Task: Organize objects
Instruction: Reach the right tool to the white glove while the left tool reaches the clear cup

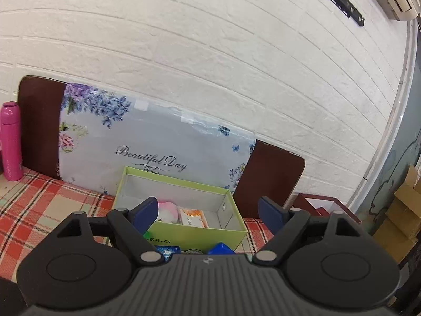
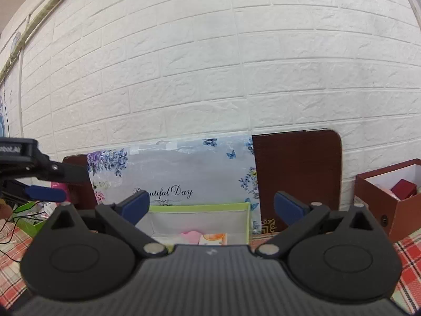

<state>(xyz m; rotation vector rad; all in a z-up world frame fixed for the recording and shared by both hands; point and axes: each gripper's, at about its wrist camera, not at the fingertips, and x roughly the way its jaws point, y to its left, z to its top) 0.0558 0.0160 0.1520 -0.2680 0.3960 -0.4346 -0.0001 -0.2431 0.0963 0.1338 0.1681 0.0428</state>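
My right tool (image 2: pixel 211 208) hangs with its blue pads spread wide and nothing between them, above the near edge of the green box (image 2: pixel 196 217). Inside I see a pink item (image 2: pixel 190 235) beside an orange-and-white packet (image 2: pixel 213 239). Behind the box a floral board (image 2: pixel 173 171) leans on the white brick wall (image 2: pixel 210 65). A red-brown box (image 2: pixel 392 197) sits at right on the checked surface (image 2: pixel 410 258). My left tool (image 2: pixel 44 193) shows at far left.

I see open air above the green box (image 1: pixel 184 233), whose walls ring the items inside; the floral board (image 1: pixel 158 144) blocks just behind it, and the red box (image 2: pixel 389 200) stands well off right
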